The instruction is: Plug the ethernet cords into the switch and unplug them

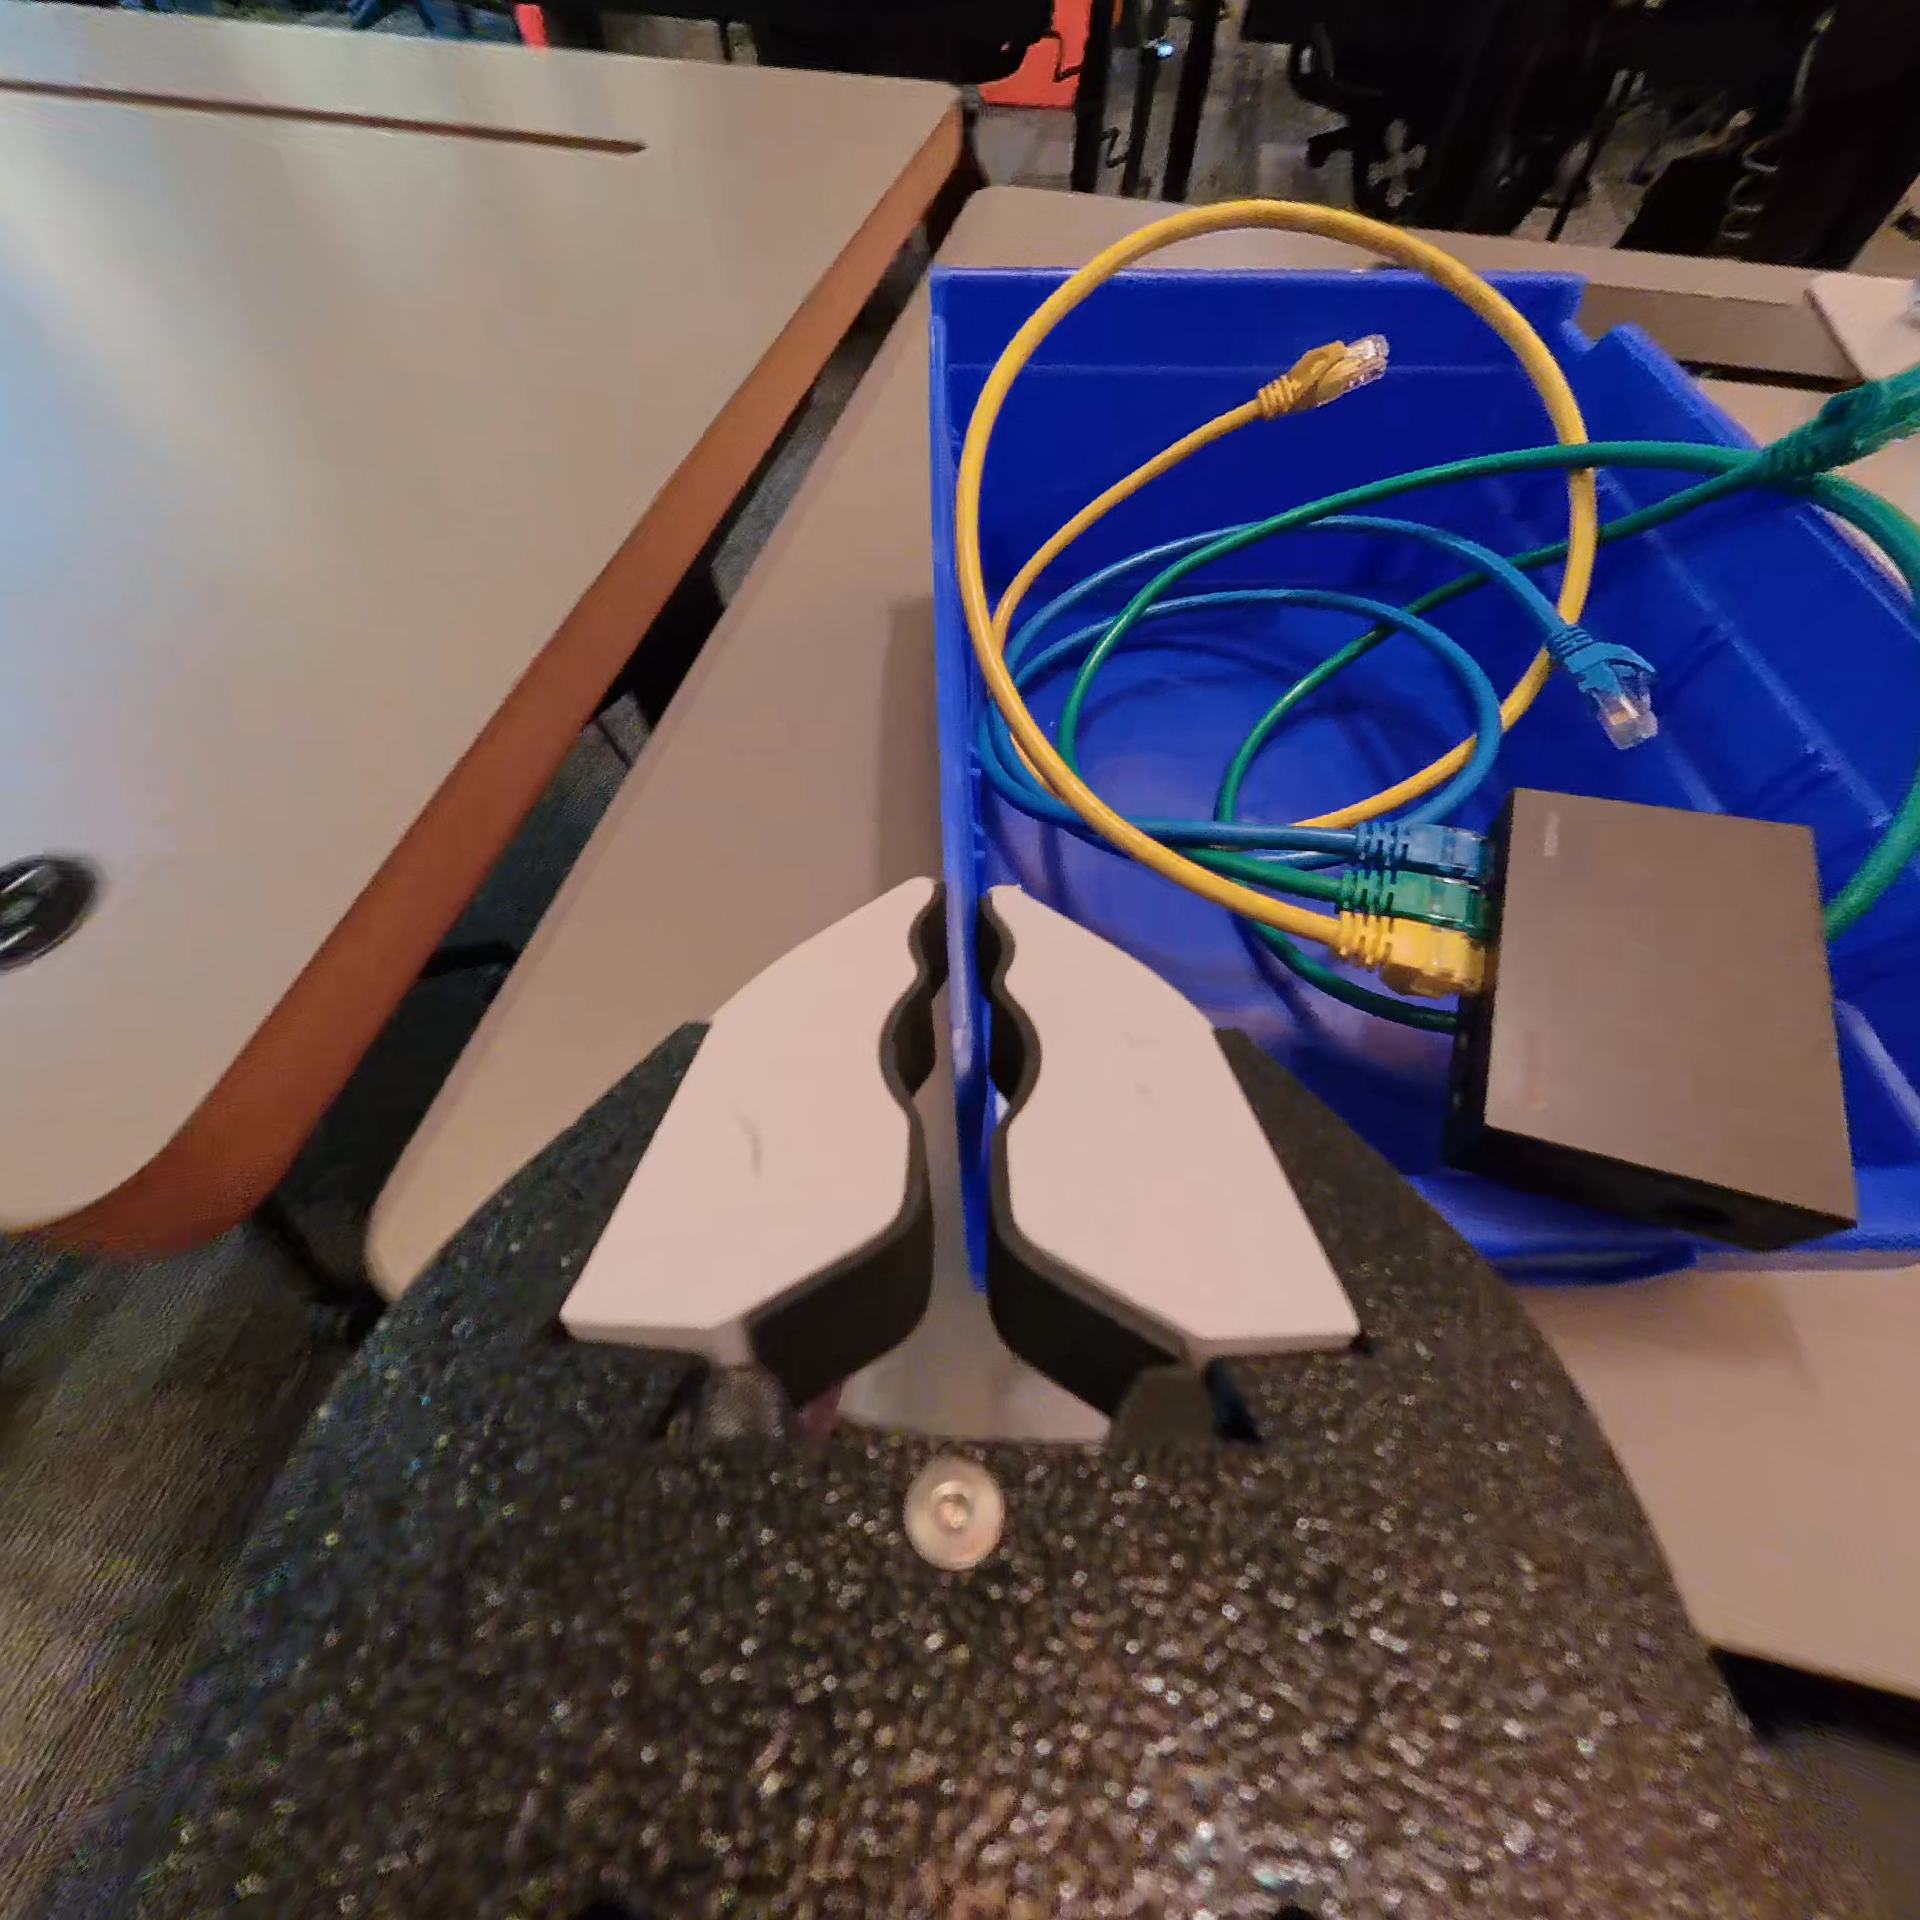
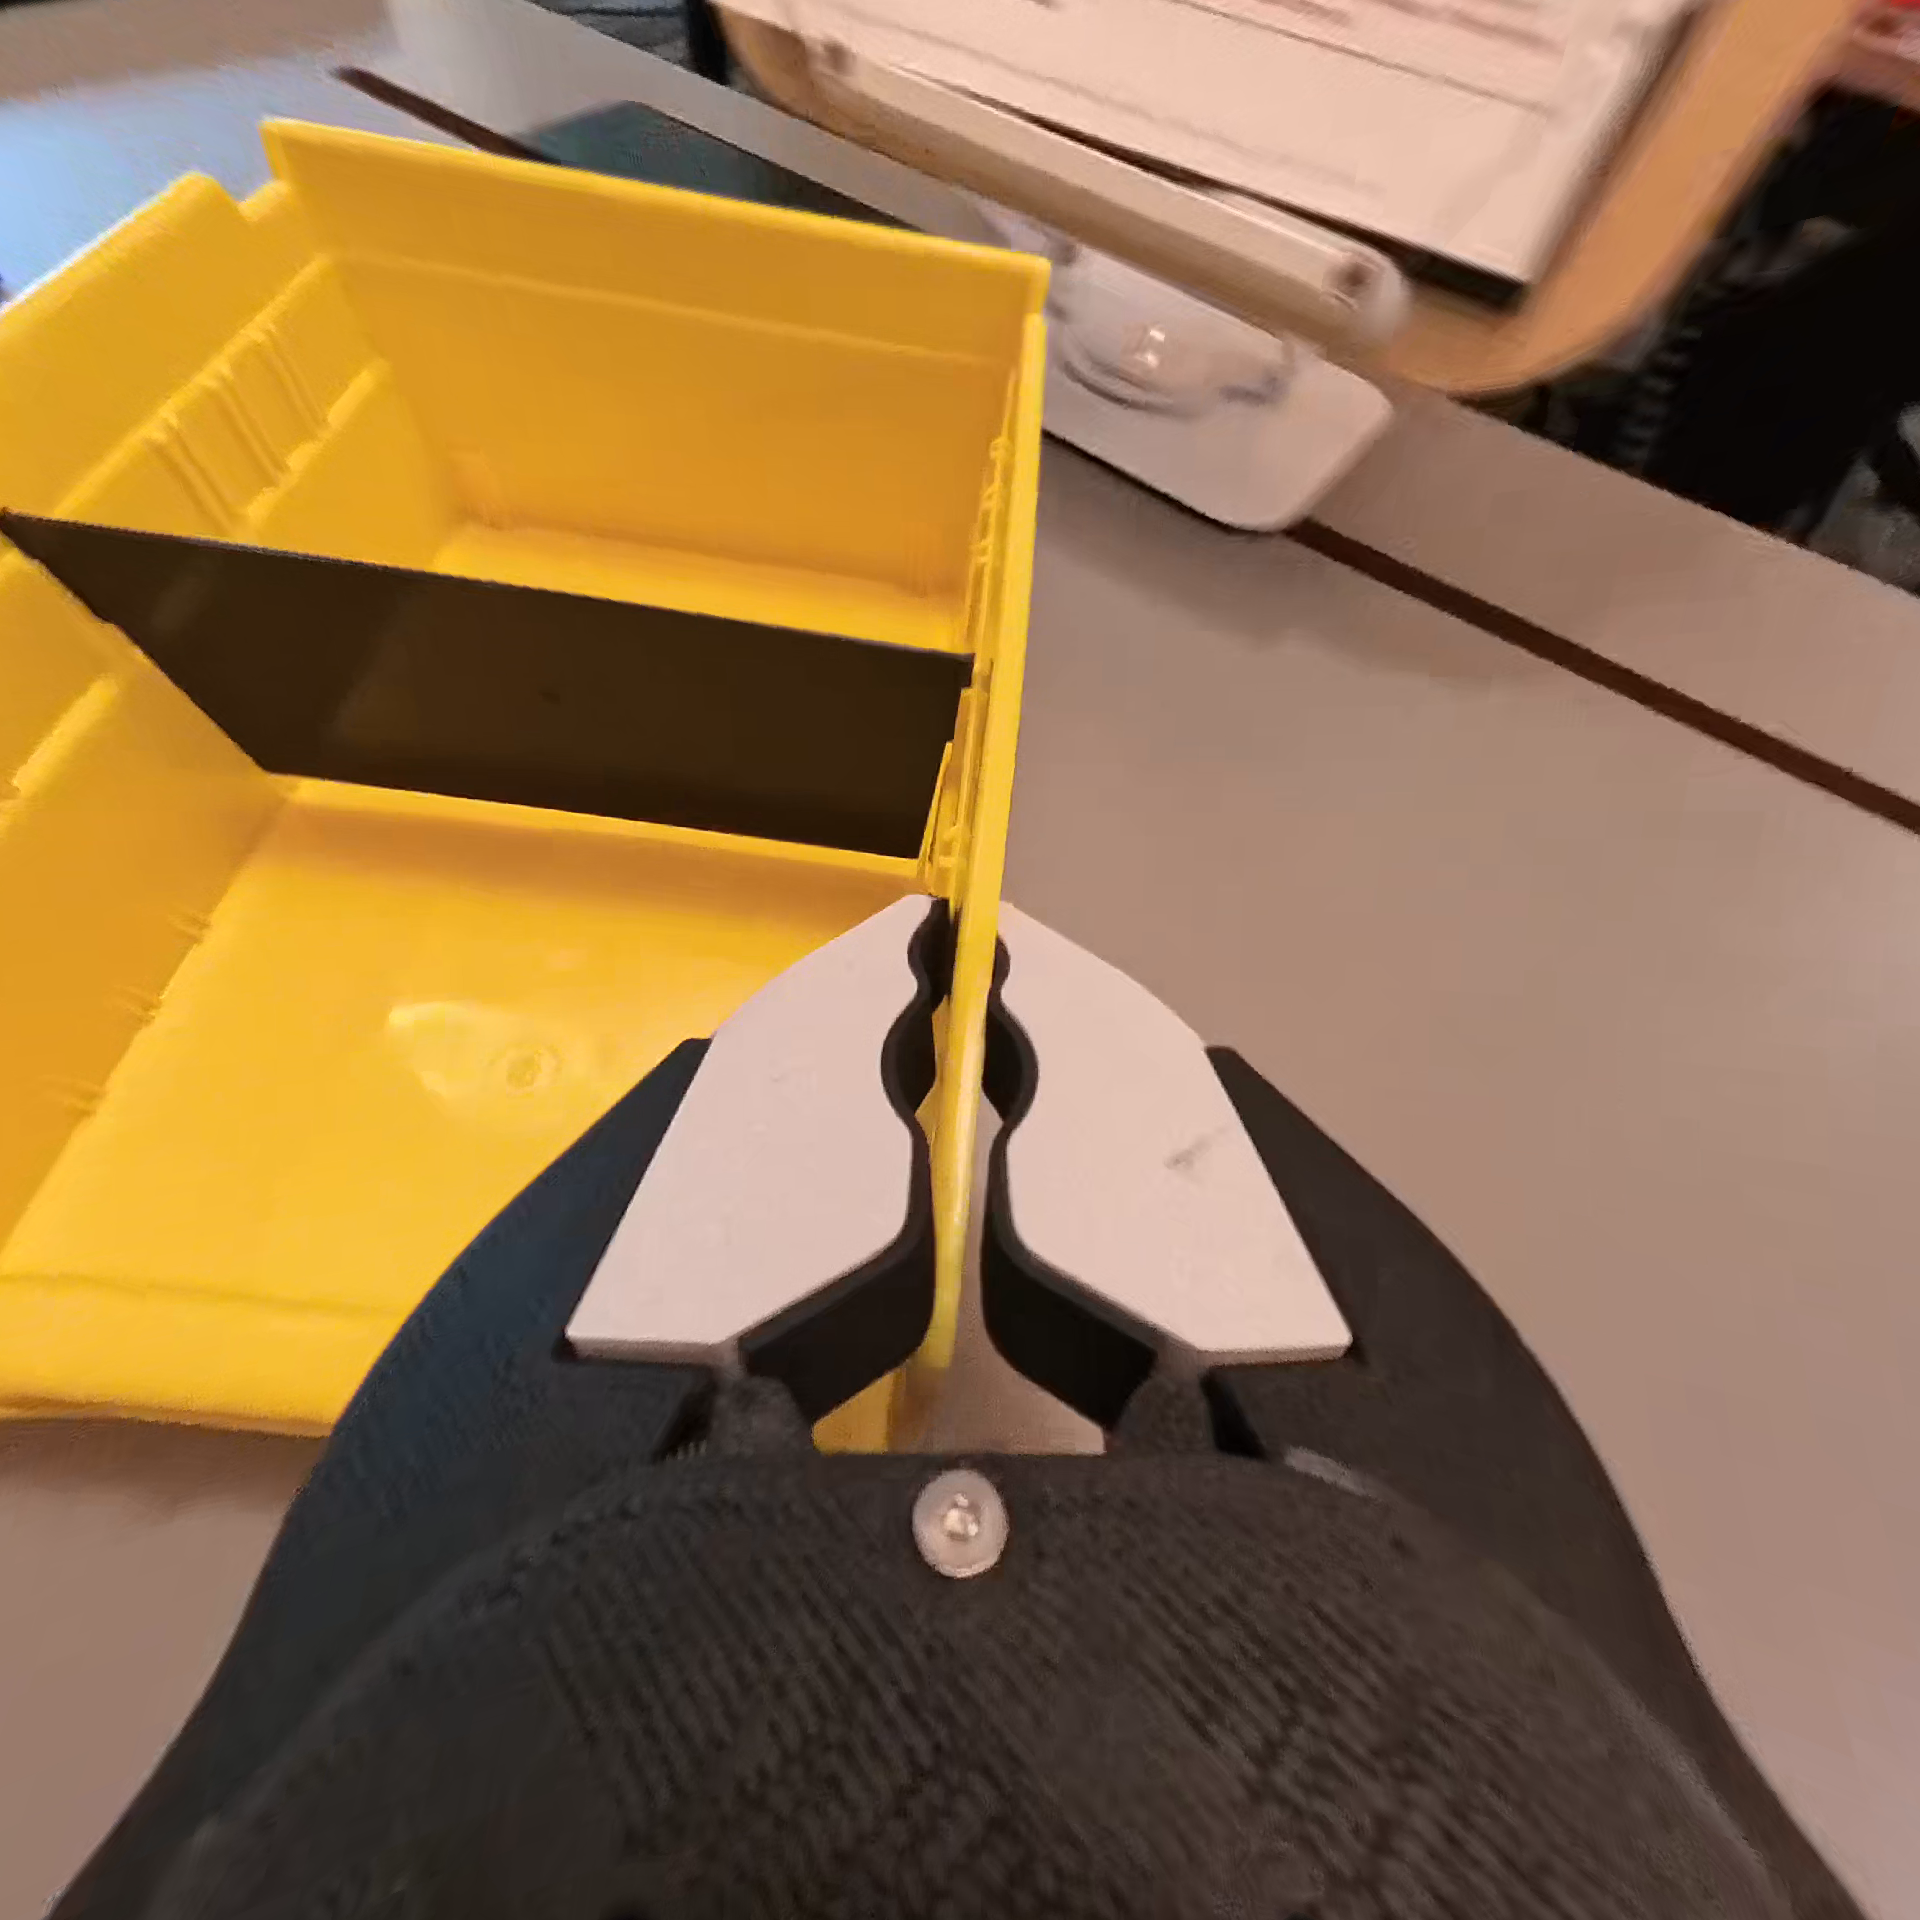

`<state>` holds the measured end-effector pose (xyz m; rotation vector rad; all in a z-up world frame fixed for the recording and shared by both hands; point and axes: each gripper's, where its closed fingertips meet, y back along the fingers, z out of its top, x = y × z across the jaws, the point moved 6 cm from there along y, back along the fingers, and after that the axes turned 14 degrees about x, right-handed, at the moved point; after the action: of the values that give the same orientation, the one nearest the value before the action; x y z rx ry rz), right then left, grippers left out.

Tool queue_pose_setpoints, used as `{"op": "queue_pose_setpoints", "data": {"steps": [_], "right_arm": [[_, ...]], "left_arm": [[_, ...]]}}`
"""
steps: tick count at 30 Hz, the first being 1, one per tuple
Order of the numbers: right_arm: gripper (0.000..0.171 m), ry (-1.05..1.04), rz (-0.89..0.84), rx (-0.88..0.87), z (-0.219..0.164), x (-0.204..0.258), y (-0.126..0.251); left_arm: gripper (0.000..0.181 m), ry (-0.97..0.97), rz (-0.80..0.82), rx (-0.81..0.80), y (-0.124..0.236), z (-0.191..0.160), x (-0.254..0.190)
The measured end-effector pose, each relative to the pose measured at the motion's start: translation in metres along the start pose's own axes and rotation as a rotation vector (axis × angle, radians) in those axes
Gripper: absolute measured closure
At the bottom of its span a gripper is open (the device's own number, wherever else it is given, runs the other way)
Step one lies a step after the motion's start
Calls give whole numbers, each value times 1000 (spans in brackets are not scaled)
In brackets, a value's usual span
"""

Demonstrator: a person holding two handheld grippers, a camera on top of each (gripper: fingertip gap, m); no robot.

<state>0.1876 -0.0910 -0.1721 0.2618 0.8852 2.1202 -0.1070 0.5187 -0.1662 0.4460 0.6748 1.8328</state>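
Note:
In the left wrist view a blue bin [image 1: 1766, 665] holds a black switch [image 1: 1652, 1008]. A blue cord [image 1: 1423, 847], a green cord [image 1: 1403, 899] and a yellow cord [image 1: 1403, 951] are plugged side by side into its left face. Their free plugs lie loose: yellow [image 1: 1340, 369], blue [image 1: 1610, 691], green [image 1: 1860, 421]. My left gripper [image 1: 964, 914] is shut on the blue bin's left wall. In the right wrist view my right gripper [image 2: 968, 925] is shut on the right wall of a yellow bin [image 2: 436, 935] that has a black divider [image 2: 582, 707].
Both bins stand on a grey table [image 1: 748, 769]. A second table with a brown edge [image 1: 312, 520] lies to the left across a gap. A white device [image 2: 1195, 395] and papers [image 2: 1351, 94] sit beyond the yellow bin. There is about 65 cm between the tips of the two grippers.

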Motion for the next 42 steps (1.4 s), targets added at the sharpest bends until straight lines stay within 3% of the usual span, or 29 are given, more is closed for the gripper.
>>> {"op": "queue_pose_setpoints", "data": {"steps": [5,8,14,21,28,31,34,36,38,42], "right_arm": [[169,-207,-95,-35,-51,-73,40],[169,-293,-209,-25,-71,-110,55],[168,-415,-449,-68,-97,-162,68],[168,-451,-488,-102,-92,-197,56],[167,-447,-479,-129,-88,-202,51],[153,-431,-416,-136,-87,-196,53],[111,-395,-421,-142,-77,-192,65],[95,-338,-459,-194,-61,-186,82],[90,-291,-476,-276,-41,-175,99],[88,-240,-338,-520,0,-135,125]], "left_arm": [[177,-30,-98,-59,-53,38,-52],[177,-57,-113,-15,-86,66,-81],[174,-120,-4,-41,-137,106,-129],[175,-66,7,-57,-155,119,-168],[174,-195,0,-8,-153,123,-177],[160,-181,31,-116,-124,143,-175],[139,-249,-168,-154,-95,151,-208],[119,-333,-332,-53,-91,140,-239],[96,-372,-424,102,-99,124,-259],[95,-309,-429,259,-124,106,-269]]}}
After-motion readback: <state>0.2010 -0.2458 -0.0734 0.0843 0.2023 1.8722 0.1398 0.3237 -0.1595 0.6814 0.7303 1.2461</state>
